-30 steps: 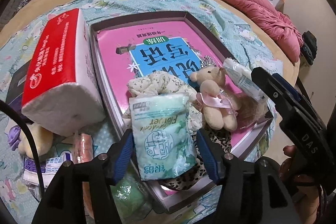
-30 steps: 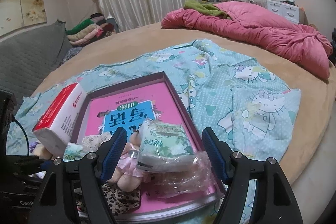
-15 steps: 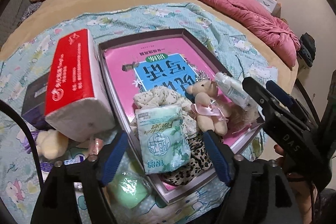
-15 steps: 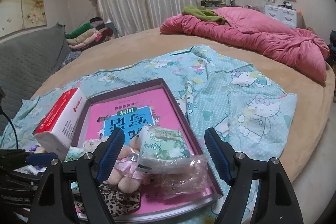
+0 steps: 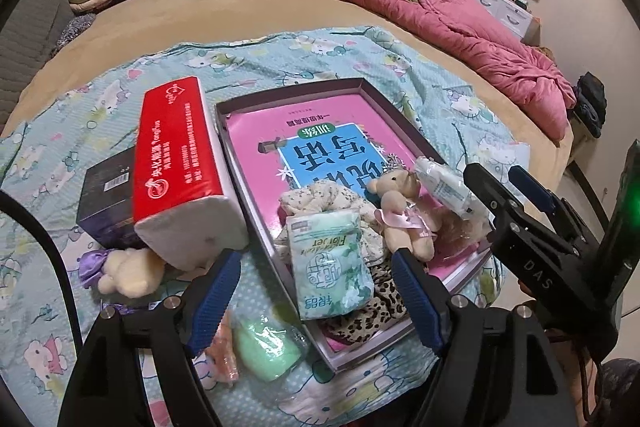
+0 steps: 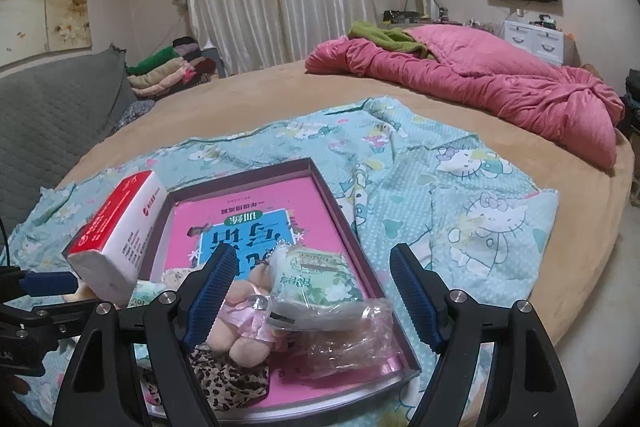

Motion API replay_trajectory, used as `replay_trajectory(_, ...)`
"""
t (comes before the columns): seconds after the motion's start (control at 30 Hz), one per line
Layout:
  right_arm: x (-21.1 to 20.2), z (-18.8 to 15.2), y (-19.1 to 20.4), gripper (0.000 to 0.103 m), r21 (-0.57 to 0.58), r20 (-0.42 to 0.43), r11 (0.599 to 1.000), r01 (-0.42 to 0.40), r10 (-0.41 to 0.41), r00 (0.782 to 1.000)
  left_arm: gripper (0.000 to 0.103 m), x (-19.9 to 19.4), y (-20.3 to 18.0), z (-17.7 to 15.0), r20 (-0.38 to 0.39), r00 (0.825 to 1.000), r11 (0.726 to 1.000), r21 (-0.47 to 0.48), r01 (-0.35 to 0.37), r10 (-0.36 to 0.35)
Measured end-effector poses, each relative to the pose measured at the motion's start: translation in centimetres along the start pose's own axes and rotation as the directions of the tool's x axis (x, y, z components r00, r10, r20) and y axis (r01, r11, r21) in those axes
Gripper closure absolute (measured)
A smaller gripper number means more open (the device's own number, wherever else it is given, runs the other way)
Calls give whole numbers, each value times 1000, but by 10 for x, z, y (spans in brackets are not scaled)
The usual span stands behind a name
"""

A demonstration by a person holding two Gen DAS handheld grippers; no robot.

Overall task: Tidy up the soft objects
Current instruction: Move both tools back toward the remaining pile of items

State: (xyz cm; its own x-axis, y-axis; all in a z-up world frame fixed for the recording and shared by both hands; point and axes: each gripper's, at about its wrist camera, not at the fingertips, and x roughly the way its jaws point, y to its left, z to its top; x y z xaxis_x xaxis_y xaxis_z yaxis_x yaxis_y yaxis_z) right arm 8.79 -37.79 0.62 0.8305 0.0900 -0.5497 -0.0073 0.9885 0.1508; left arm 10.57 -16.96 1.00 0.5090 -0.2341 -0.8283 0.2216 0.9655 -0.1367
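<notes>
Nearest the left camera, the left gripper [image 5: 316, 297] hangs with its blue-padded jaws spread wide and empty, above a pale green soft bundle [image 5: 266, 347] lying on the cartoon-cat blue sheet [image 5: 256, 67]. The right gripper [image 6: 310, 291] is likewise open, holding nothing, over the near corner of the shallow grey cardboard box lid [image 5: 394, 107]. Inside that lid – on its pink printed liner – sit a green floral tissue pack [image 5: 330, 265], a leopard-print cloth [image 5: 370, 315], a small beige teddy bear in a pink bow [image 5: 402, 209] and a crinkled clear plastic wrapper [image 6: 352, 341]. Left of the lid, a red-and-white paper tissue brick [image 5: 180, 159] leans over a cream plush toy [image 5: 128, 273] and a dark box [image 5: 106, 199]. Farther back, a pink quilt [image 6: 480, 87] lies on the tan round bed [image 6: 248, 95].
</notes>
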Motion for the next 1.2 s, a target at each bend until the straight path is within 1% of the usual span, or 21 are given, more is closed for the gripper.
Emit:
replay_trajectory(0.13, -9, 3, 4, 23, -1, 26, 1000, -5, 5, 1000, 26, -7, 5, -2, 8, 1000, 1000, -6, -6, 6)
replay_trajectory(0.27, -24, 9, 8, 23, 8, 77, 1000, -15, 14, 997, 26, -22, 17, -1, 42, 999, 1000, -29, -5, 6)
replay_trajectory(0.33, -30, 12, 10, 23, 14, 88, 1000, -24, 22, 996, 26, -30, 24, 0, 58, 998, 999, -40, -11, 14)
replay_trajectory(0.47, -44, 19, 17, 23, 23, 116, 999, -49, 46, 992, 26, -46, 44, 4, 81, 996, 997, -78, -26, 32)
replay_trajectory(0.63, -56, 24, 33, 22, 4, 136, 996, -84, 83, 987, 26, -59, 69, 3, 95, 994, 992, -121, -45, 57)
replay_trajectory(0.83, -65, 28, 49, 22, -14, 135, 992, -128, 129, 982, 25, -73, 92, 1, 105, 991, 985, -164, -60, 78)
replay_trajectory(1.0, -71, 29, 64, 22, -38, 131, 987, -159, 162, 978, 23, -83, 108, -2, 113, 989, 979, -191, -73, 96)
replay_trajectory(1.2, -72, 28, 77, 22, -56, 101, 982, -181, 186, 977, 22, -91, 124, -9, 109, 988, 974, -212, -80, 105)
